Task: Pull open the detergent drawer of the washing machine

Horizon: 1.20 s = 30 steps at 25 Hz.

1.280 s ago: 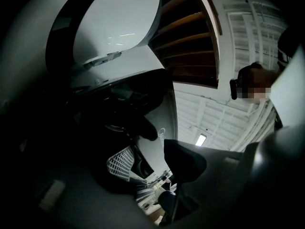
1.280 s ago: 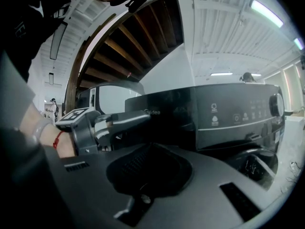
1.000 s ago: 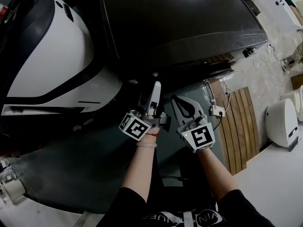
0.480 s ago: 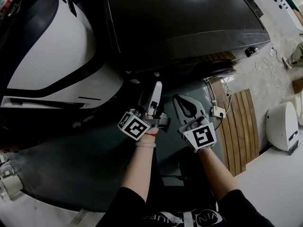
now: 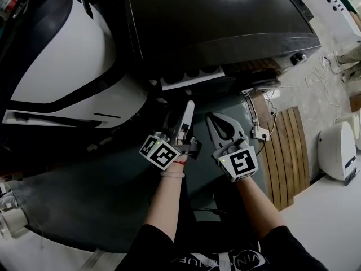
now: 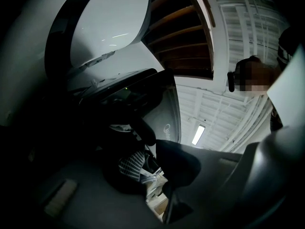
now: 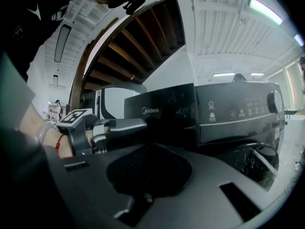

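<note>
The black washing machine (image 5: 220, 21) fills the top of the head view. Its detergent drawer (image 5: 189, 78) stands partly out, with white compartments showing above the dark front panel (image 7: 162, 116). My left gripper (image 5: 189, 106) points up at the underside of that panel. Its jaws are closing, and a dark lip of the panel sits at the tips of the left gripper (image 6: 150, 151). My right gripper (image 5: 217, 120) hangs beside it to the right, apart from the machine. The right gripper (image 7: 150, 159) is shut with nothing in it.
A large white and black appliance (image 5: 62, 66) stands left of the machine. A power strip with cables (image 5: 259, 133) and a wooden slat panel (image 5: 287, 151) lie on the floor to the right. A white device (image 5: 337, 145) stands further right. The machine's control dial (image 7: 274, 101) is right of the drawer.
The drawer has slid out of the machine's front, so its white compartments now show. The left gripper has rolled slightly at the drawer's front. The right gripper has stayed put.
</note>
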Tool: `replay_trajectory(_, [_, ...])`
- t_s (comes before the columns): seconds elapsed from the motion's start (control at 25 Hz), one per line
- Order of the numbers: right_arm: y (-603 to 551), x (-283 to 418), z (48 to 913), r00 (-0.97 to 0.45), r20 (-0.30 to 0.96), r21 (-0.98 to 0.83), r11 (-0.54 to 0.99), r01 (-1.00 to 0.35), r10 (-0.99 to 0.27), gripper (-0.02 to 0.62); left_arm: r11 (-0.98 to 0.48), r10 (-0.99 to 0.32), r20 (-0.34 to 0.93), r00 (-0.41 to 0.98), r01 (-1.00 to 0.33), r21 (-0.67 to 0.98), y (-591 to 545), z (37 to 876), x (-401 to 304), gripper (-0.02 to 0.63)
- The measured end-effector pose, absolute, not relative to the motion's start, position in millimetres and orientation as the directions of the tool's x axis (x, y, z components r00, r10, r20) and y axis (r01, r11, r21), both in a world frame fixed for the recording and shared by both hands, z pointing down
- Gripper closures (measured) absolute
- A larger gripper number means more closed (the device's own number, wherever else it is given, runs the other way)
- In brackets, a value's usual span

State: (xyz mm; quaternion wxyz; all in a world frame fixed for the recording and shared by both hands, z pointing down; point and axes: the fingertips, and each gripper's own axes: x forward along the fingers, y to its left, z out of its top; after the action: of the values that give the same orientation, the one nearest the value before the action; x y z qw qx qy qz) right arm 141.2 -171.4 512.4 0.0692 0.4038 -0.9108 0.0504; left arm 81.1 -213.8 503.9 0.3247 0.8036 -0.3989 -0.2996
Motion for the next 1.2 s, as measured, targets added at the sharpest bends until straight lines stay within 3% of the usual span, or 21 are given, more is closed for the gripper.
replay_trajectory(1.2, [-130, 152, 507, -0.687, 0.139, -0.023, 0.691, -0.723, -0.713, 0.586, -0.501, -0.819, -0.224, 0.528, -0.469, 0.728, -157, 506, 98, 0.528])
